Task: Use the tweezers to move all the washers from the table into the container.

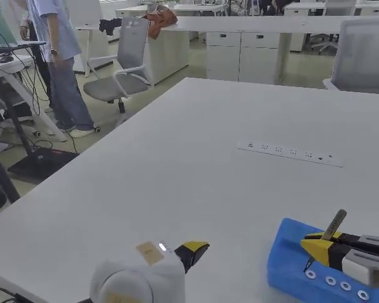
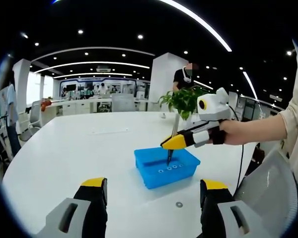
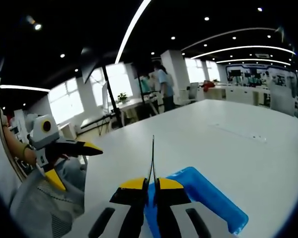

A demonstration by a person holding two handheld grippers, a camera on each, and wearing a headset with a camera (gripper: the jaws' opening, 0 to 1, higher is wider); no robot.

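My right gripper (image 3: pixel 151 185): clamped on tweezers (image 2: pixel 171 149), tips in blue container (image 2: pixel 154 179).
My left gripper (image 2: pixel 154 187): spread wide, empty.
Bench (image 2: pixel 64 148): one washer (image 2: pixel 179 204).

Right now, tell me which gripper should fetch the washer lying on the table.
Right. The right gripper is shut on the tweezers, over the blue container. The left gripper is open and empty, nearer the washer but without the tool.

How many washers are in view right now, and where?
5 washers. Four sit in a row inside the blue container; one lies on the table beside it, seen in the left gripper view. The right gripper may hide others.
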